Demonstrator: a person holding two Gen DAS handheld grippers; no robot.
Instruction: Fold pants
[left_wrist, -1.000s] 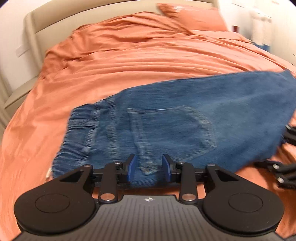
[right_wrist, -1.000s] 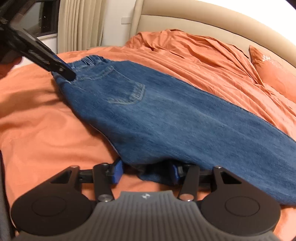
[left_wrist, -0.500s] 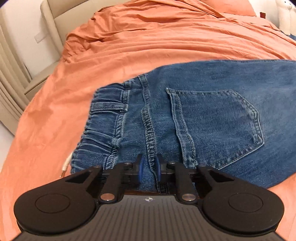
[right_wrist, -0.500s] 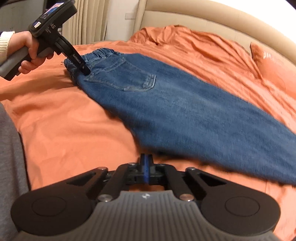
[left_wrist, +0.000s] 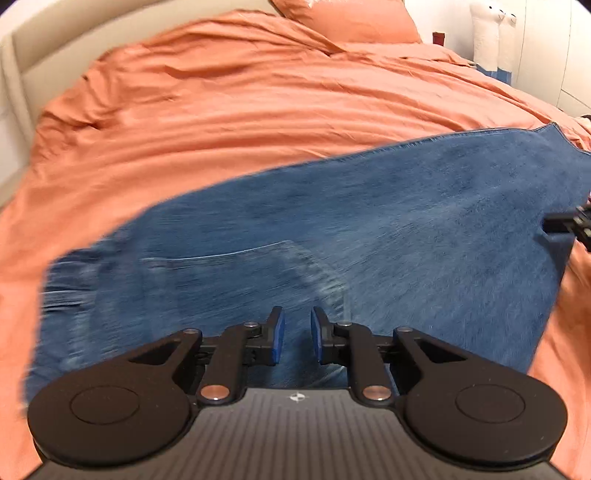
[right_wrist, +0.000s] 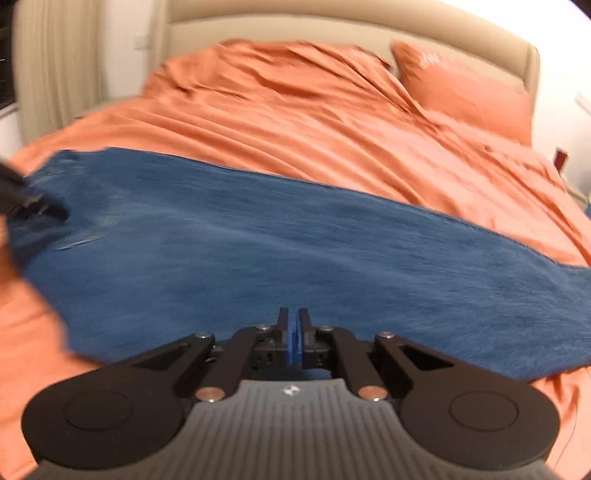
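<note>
Blue jeans (left_wrist: 369, 229) lie flat across the orange bed, back side up, blurred by motion. The waistband (left_wrist: 66, 288) is at the left and a back pocket (left_wrist: 240, 273) sits just above my left gripper (left_wrist: 297, 332). Its jaws are opening a little over the seat; denim shows under the gap and nothing is pinched. In the right wrist view the jeans (right_wrist: 258, 258) stretch left to right. My right gripper (right_wrist: 293, 332) is shut, pads together, empty, over the leg's near edge. The other tool's tip (right_wrist: 29, 206) shows at the waist end.
The orange duvet (left_wrist: 258, 110) is rumpled behind the jeans, with a matching pillow (right_wrist: 461, 88) by the beige headboard (right_wrist: 332, 22). A curtain (right_wrist: 55, 66) hangs at the left. White objects (left_wrist: 491, 37) stand beyond the bed's far right side.
Left gripper closed on the seat seam, then slid right to below the pocket and loosened. Right gripper let go of the leg's edge, shut empty, and moved back over the leg.
</note>
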